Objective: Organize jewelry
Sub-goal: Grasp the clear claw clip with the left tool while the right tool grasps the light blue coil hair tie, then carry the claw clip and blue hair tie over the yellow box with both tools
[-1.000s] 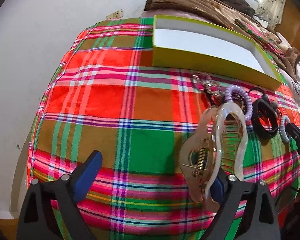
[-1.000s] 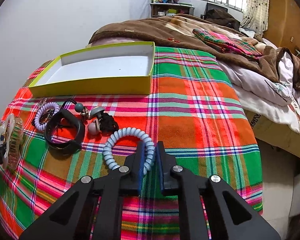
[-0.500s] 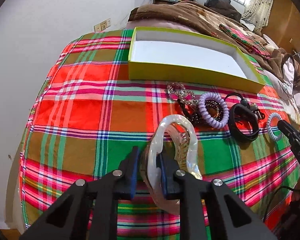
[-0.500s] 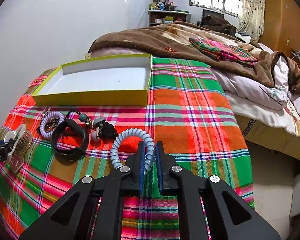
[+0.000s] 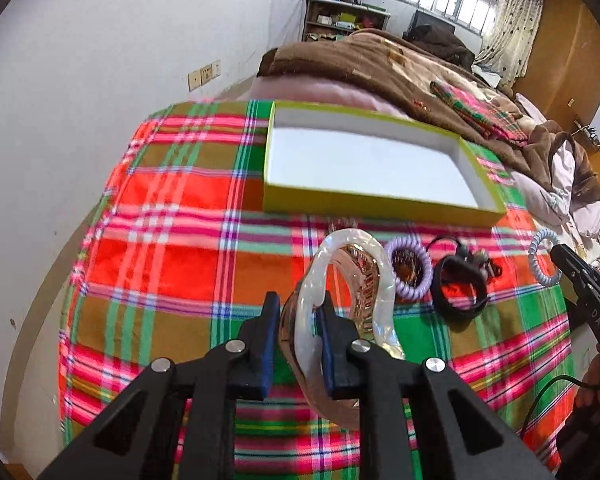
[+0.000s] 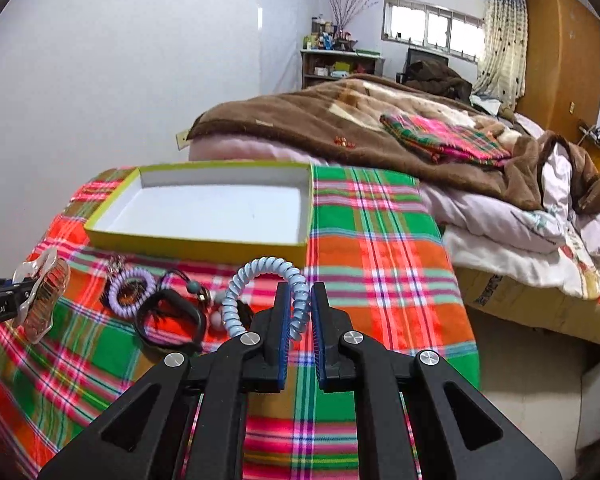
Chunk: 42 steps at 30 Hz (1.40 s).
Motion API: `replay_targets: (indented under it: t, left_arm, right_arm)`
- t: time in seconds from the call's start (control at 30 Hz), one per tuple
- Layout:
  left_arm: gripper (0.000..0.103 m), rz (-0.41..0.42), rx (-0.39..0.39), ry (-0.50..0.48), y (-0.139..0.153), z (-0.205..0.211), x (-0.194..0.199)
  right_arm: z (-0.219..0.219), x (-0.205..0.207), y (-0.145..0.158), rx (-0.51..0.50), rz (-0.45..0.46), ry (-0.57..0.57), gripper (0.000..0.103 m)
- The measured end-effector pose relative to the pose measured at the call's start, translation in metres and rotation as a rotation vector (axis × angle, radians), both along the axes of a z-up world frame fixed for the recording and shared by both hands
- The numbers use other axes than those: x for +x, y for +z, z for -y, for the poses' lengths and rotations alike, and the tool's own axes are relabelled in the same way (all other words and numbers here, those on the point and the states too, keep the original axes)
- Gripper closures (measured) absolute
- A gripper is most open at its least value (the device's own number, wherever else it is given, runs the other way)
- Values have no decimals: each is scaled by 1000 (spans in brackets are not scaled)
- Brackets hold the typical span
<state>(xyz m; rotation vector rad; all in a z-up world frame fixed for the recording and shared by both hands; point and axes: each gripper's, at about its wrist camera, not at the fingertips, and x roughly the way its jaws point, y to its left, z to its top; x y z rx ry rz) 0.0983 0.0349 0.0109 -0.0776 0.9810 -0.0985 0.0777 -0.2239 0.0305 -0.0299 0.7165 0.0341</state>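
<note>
One yellow-green shallow box point(image 6: 204, 242) with a white inside sits on one plaid blanket point(image 6: 380, 248).

In front of the box are two spiral hair ties: one lilac point(image 6: 131, 291) lying on the blanket, one pale blue point(image 6: 260, 280) raised off it.

There is one large pearly claw clip point(image 5: 350, 280), also off the blanket in front of the box.

One black band point(image 6: 168, 322) lies in front of the box, beside the lilac tie.

One small cluster of bobble hair ties point(image 5: 476, 258) lies by the black band; their number cannot be counted.

Two grippers are visible: the left gripper point(image 5: 296, 344) and the right gripper point(image 6: 299, 322).
</note>
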Motion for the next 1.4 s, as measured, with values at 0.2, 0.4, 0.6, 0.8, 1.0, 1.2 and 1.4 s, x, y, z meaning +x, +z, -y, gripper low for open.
replay_targets:
  t: [0.2, 0.4, 0.6, 0.8, 1.0, 1.2, 1.4]
  left_arm:
    - [84, 43, -14, 1, 15, -4, 19]
    - [84, 68, -43, 9, 25, -9, 49]
    - [84, 72, -57, 18, 25, -11, 85]
    - [84, 59, -57, -5, 17, -2, 119]
    - [84, 24, -79, -16, 1, 8, 150]
    - [84, -7, -57, -31, -11, 17, 173]
    - [84, -34, -41, -42, -21, 21, 181]
  right_arm:
    - [-12, 18, 15, -21, 29, 21, 93]
    - [-26, 45, 24, -34, 48, 38, 93]
    - [-33, 80, 25, -28, 40, 48, 93]
    - [-36, 121, 15, -23, -3, 58, 93]
    - [-38, 156, -8, -1, -80, 62, 93]
    - [-39, 175, -22, 5, -130, 55, 93]
    - [-42, 187, -35, -11, -166, 47, 93]
